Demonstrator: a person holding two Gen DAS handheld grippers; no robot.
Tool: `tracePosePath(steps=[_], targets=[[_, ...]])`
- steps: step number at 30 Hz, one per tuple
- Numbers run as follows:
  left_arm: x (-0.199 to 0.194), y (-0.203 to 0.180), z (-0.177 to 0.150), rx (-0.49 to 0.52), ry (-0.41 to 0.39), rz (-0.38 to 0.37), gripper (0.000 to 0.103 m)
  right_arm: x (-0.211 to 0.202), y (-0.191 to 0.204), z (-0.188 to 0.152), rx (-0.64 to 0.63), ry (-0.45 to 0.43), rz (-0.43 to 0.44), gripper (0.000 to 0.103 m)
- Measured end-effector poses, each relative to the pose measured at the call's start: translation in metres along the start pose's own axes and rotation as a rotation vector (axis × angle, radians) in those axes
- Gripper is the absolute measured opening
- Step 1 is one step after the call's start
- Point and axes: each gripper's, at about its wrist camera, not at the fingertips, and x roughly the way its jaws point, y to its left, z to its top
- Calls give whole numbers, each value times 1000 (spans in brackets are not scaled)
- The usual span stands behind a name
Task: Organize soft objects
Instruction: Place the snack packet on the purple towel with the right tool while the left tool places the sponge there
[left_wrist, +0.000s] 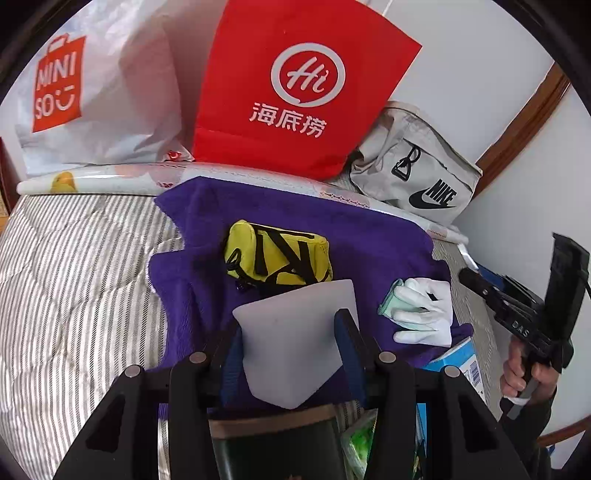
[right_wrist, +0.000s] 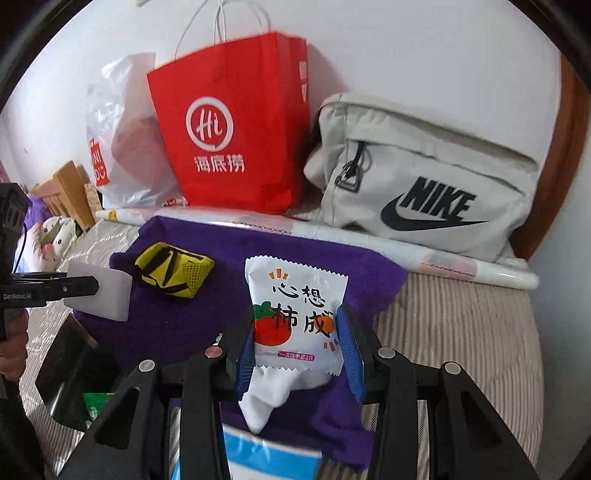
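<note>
Soft items: a grey-white rectangular foam block (left_wrist: 295, 343) and a white printed sachet (right_wrist: 295, 317) with a white fabric glove (right_wrist: 273, 395), each carried above the purple terry towel (left_wrist: 354, 236).
Left gripper (left_wrist: 291, 350): clenched on the foam block by its sides, so the block stands clear of the towel.
Right gripper (right_wrist: 299, 350): grasping the sachet and glove together; the glove hangs below.
Yellow mesh pouch with black straps (left_wrist: 277, 254): lies on the towel, probably the collection spot.
Blue-and-white carton (right_wrist: 269, 458): under the gripper, blurred; contents unclear.
</note>
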Motion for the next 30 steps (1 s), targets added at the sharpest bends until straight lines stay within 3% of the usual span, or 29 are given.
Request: tracePosePath(steps=[8,16,19,21,22,24,30], targets=[[21,4,6,8,54,0,46,38,-5,6,-12,96,6,41],[37,5,6,9,99,5,48,49,-9,3,9,128,12,42],[38,1,6,17,109,1,51,48,-7,3,11,129,29,46],[36,1,6,6,101,0,73,45,-7,3,14,123,39,57],[34,1,6,2,91,6,76,43,-6,3,12,116,41,60],[30,2,6,0,79,24,76,36,-3,4,3,95,36,65],[13,12,0,-35,58,63,76,14,4,2,2,61,29,69]])
